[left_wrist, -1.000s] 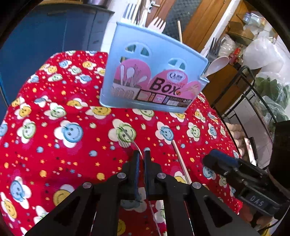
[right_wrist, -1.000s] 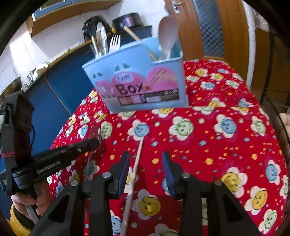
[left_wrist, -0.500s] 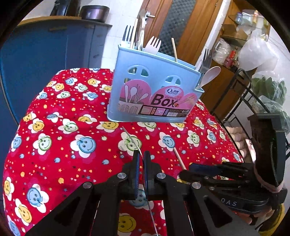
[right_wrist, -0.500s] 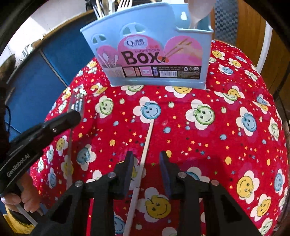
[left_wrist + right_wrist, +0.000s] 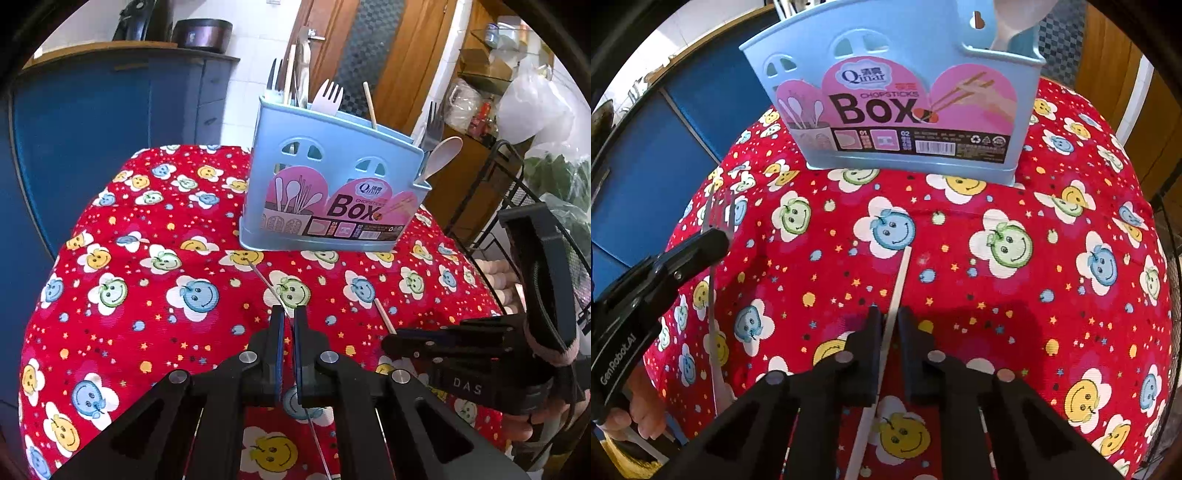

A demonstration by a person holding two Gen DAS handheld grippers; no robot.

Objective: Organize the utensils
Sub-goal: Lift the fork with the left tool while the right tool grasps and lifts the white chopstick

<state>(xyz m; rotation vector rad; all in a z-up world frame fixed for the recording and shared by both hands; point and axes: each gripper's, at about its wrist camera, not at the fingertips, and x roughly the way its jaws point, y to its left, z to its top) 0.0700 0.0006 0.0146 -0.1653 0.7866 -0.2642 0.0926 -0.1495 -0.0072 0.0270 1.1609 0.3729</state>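
A light blue utensil box (image 5: pixel 332 184) labelled "Box" stands at the far side of the red smiley tablecloth (image 5: pixel 147 295), holding forks, a chopstick and a spoon; it also shows in the right wrist view (image 5: pixel 905 103). My left gripper (image 5: pixel 289 314) is shut on a metal fork (image 5: pixel 266 280), seen edge-on; its tines show in the right wrist view (image 5: pixel 718 214). My right gripper (image 5: pixel 889 314) has its jaws closed against a pale chopstick (image 5: pixel 899 277) that lies on the cloth and points toward the box.
A blue cabinet (image 5: pixel 110 122) stands behind the table at the left. A wooden door (image 5: pixel 369 44) and a black wire rack (image 5: pixel 517 192) with bags are at the right. The table edge drops off on both sides.
My right gripper has lowered onto the chopstick and its jaws have closed around it. My left gripper has pulled back from the box with the fork still held.
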